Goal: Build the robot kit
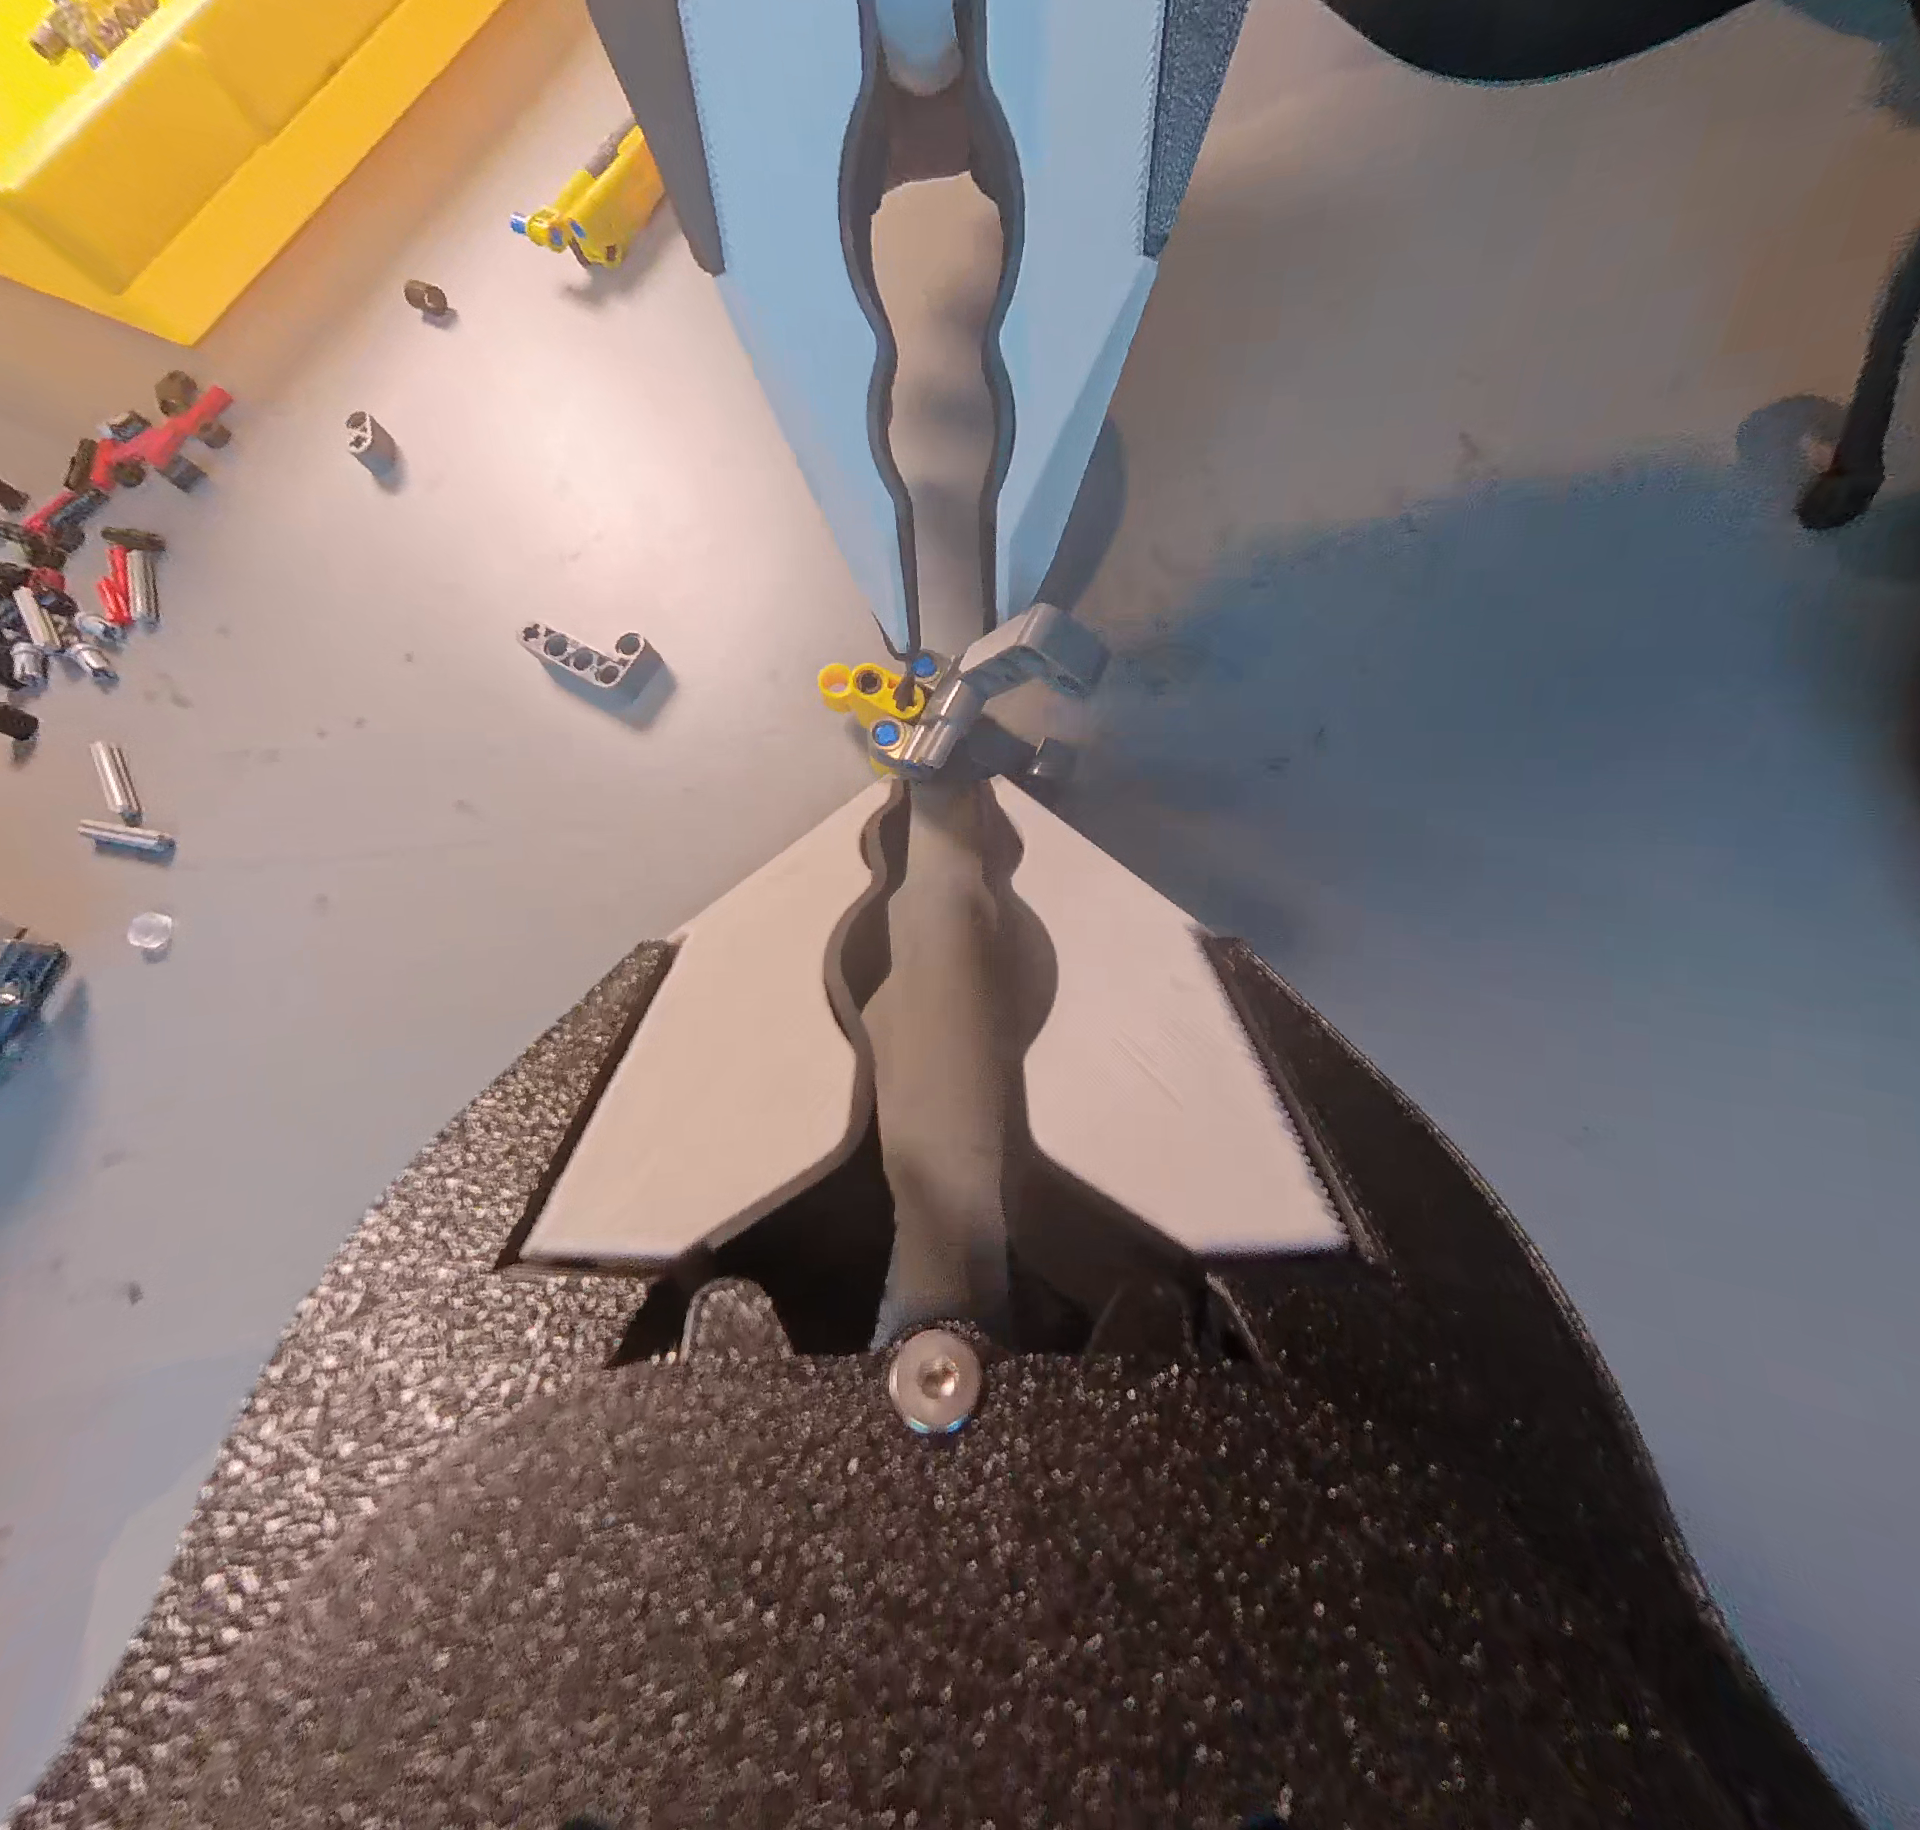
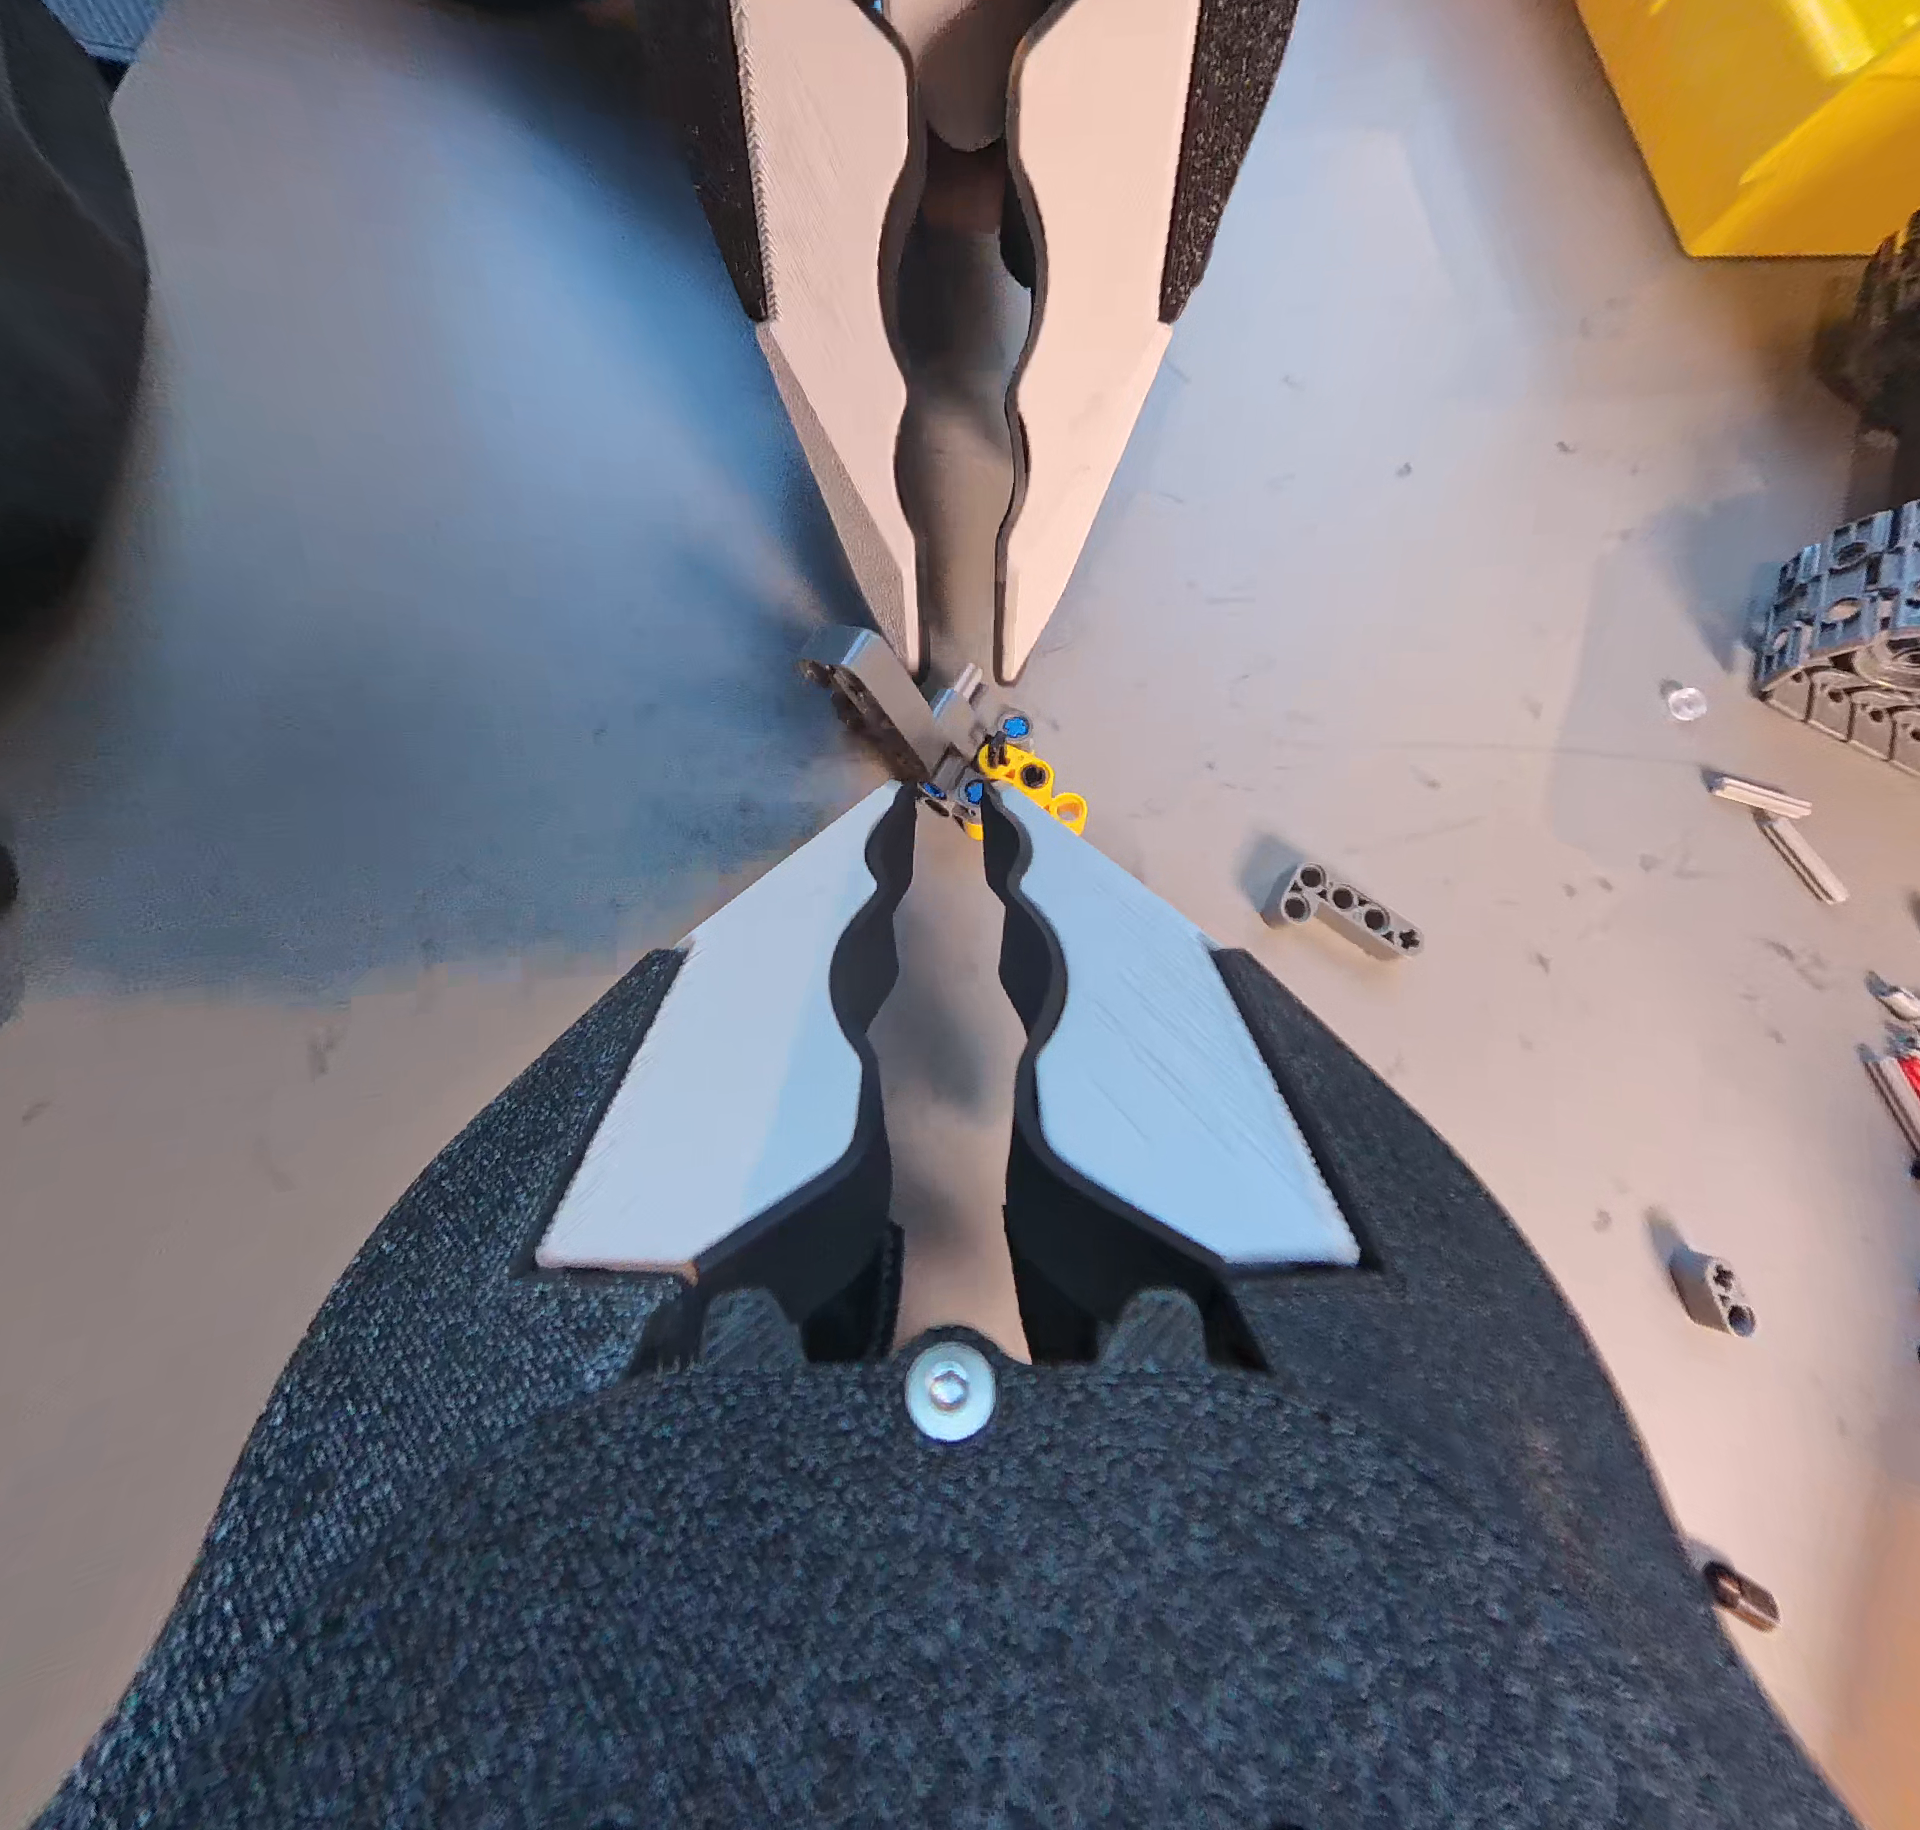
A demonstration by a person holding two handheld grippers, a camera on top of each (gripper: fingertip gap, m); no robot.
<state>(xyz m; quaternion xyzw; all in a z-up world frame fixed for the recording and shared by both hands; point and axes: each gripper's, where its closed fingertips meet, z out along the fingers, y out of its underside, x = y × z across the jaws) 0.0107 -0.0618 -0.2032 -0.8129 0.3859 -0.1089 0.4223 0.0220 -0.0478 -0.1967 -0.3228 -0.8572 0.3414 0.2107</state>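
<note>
A small toy-brick piece [image 1: 940,705] — yellow and grey with blue pins — sits between both tongs, tip to tip. The left tongs [image 1: 940,793] pinch its near end. The right tongs [image 2: 951,804] pinch its other end. A grey bent beam [image 1: 584,650] lies on the worktop [image 1: 1455,949] — to the left.

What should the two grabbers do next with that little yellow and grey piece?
Probably press gently together. Both grippers, left and right, meet tip to tip, jaws shut on the small assembly, whose yellow and grey parts, joined by blue pins, look not fully seated.
</note>
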